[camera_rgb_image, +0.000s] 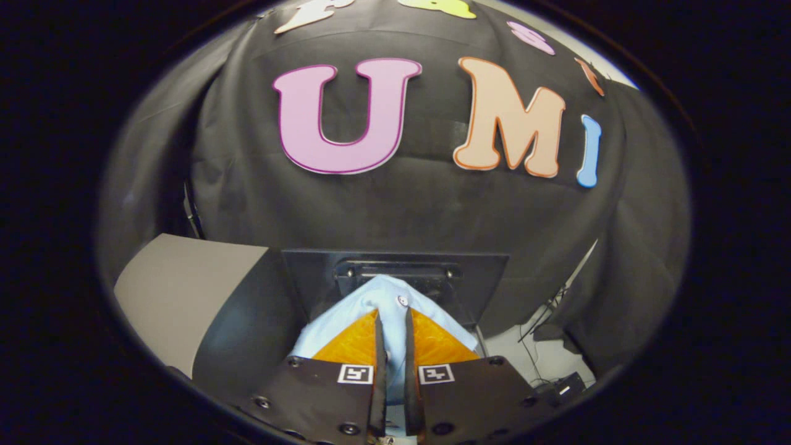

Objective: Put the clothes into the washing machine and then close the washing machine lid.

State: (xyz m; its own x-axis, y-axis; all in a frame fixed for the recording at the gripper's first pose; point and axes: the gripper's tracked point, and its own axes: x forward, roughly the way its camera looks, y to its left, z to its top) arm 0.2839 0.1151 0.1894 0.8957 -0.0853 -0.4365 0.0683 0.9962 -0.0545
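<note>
Gripper [393,312] jaws clamped on a light blue buttoned shirt [386,296], which bunches between and around the fingers; dark raised washing machine lid [321,272] just beyond at 12 o'clock

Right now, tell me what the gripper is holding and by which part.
The gripper is shut on a light blue buttoned cloth garment, a fold near its white button pinched between both fingers.
</note>
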